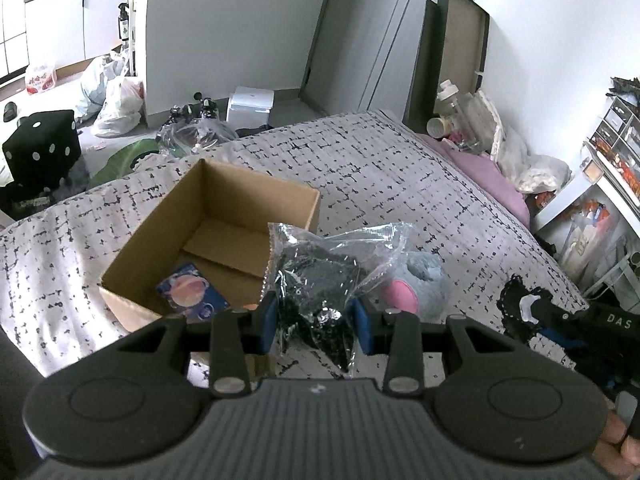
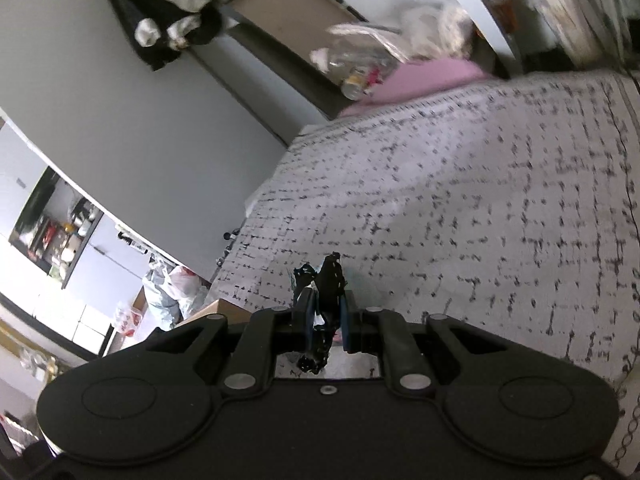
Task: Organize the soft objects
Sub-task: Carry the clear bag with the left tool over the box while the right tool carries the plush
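Left wrist: fingers (image 1: 267, 322) pinch bagged dark cloth (image 1: 320, 280), possibly socks.

The left wrist camera sits just behind the left claw (image 1: 316, 322) and looks forward and down along its two fingers. It is high over the bed (image 1: 400, 168), near a cardboard box (image 1: 208, 236), and faces the far wall and the floor past the bed's end.

The right wrist camera sits just behind the right claw (image 2: 326, 322). It is tipped over to one side, so the bed (image 2: 460, 208) slopes across the picture. It is close to the cover, and parts of the picture are blurred.

Both views share the patterned bed cover, the pink pillow (image 1: 488, 180) (image 2: 424, 76) and the brown board (image 1: 460, 44) (image 2: 296, 12) by the wall. The right claw (image 1: 532, 312) also shows at the left view's right edge.
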A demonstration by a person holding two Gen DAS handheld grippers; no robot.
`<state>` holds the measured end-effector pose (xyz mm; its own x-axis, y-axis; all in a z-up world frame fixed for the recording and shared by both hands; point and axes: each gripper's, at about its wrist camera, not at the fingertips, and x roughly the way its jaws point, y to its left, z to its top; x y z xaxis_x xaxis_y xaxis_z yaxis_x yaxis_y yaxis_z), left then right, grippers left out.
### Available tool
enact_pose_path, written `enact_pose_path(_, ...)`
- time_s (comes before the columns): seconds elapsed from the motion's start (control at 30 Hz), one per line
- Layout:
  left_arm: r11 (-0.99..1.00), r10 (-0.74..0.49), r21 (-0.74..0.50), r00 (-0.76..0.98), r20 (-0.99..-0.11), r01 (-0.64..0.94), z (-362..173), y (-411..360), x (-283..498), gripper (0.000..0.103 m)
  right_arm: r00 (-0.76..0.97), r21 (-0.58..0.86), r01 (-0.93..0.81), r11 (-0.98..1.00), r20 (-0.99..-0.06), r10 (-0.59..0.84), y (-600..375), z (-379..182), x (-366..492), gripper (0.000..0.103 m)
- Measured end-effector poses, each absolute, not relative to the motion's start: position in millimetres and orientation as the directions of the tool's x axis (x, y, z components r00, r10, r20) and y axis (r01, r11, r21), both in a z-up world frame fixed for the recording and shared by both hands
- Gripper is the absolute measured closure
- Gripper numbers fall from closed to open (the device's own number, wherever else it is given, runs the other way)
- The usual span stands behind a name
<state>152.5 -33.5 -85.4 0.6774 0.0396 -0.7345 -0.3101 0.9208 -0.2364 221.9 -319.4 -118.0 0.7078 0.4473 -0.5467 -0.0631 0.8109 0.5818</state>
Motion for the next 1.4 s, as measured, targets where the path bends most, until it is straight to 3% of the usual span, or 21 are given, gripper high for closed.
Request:
enact_pose_path(0.57, 0.922, 0.052, -0.228, 0.685, -0.727, -0.312, -77.8, 13.2, 166.4, 0.065, 0.713, 0.5, -0.242, 0.832, -0.49, 0.502, -260.6, -102.4, 220.7, 0.09)
enact_pose_path(1.4, 0.867, -0.016, -0.322, 0.625, -0.78, -0.38, -135.7, 80.3, 203.7, 0.065, 0.594, 0.428, -0.383, 0.819, -0.565, 0.573, -158.1, -109.4, 239.4, 0.089)
